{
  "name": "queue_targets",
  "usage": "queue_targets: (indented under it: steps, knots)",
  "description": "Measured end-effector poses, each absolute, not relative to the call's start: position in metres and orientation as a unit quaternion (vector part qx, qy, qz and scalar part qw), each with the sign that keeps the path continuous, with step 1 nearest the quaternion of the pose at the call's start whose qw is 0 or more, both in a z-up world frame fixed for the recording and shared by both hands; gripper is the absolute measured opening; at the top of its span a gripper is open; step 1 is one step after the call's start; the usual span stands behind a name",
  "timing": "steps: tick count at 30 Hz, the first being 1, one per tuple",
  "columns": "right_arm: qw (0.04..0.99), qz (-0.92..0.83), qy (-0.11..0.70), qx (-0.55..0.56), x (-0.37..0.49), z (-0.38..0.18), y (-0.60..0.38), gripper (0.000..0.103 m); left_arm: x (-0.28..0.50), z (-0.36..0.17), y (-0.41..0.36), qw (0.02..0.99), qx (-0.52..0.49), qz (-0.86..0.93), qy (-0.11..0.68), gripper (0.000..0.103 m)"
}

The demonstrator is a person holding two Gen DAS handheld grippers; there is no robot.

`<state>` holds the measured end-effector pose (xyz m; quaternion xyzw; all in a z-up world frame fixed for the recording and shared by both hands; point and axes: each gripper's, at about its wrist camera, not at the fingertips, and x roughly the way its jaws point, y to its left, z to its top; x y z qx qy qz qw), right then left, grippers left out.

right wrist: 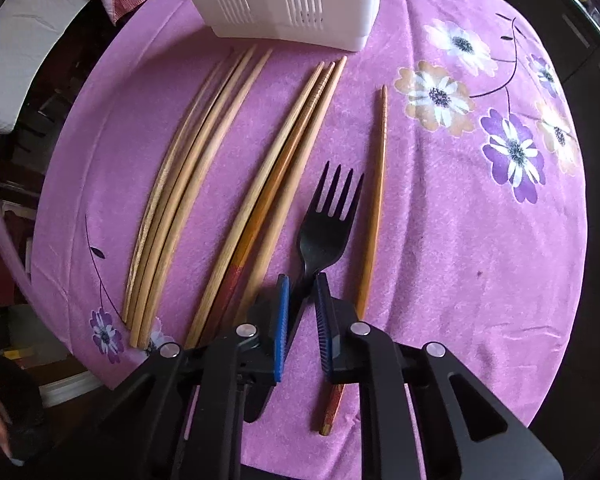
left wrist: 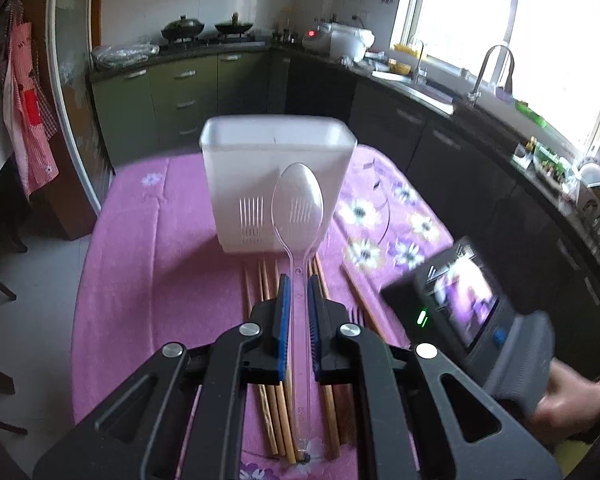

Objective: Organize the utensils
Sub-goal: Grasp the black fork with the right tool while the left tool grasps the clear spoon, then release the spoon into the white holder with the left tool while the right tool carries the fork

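Two fingers (left wrist: pixel 298 286) pinch spoon (left wrist: pixel 298 216) before holder (left wrist: pixel 276 184); table edge (left wrist: pixel 80 320) left.

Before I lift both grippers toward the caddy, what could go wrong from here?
1. The left gripper pinches the clear plastic spoon low on its thin handle, with the bowl far out front; it may twist or clip the white caddy rim.
2. The black fork sits skewed between the right gripper fingers, so it could pivot or slip on lifting.
3. Wooden chopsticks lie right beside the fork; the fingers may drag them.
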<state>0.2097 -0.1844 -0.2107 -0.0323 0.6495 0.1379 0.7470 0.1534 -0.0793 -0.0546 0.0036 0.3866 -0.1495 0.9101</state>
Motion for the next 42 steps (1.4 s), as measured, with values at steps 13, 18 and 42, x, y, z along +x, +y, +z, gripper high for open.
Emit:
queue_targets:
  steps: [13, 18, 42]
  knots:
    - [0.788, 0.225, 0.567, 0.077, 0.170, -0.181, -0.221, 0.009, 0.230, 0.051, -0.069, 0.970, -0.041, -0.145, 0.189, 0.008]
    - [0.798, 0.246, 0.538, 0.115, 0.168, -0.166, -0.243, 0.009, 0.264, 0.044, -0.077, 0.984, -0.028, -0.112, 0.138, 0.008]
    - [0.928, 0.236, 0.257, 0.131, 0.259, 0.041, -0.263, 0.009, 0.282, -0.038, -0.061, 0.969, 0.005, -0.105, 0.223, 0.022]
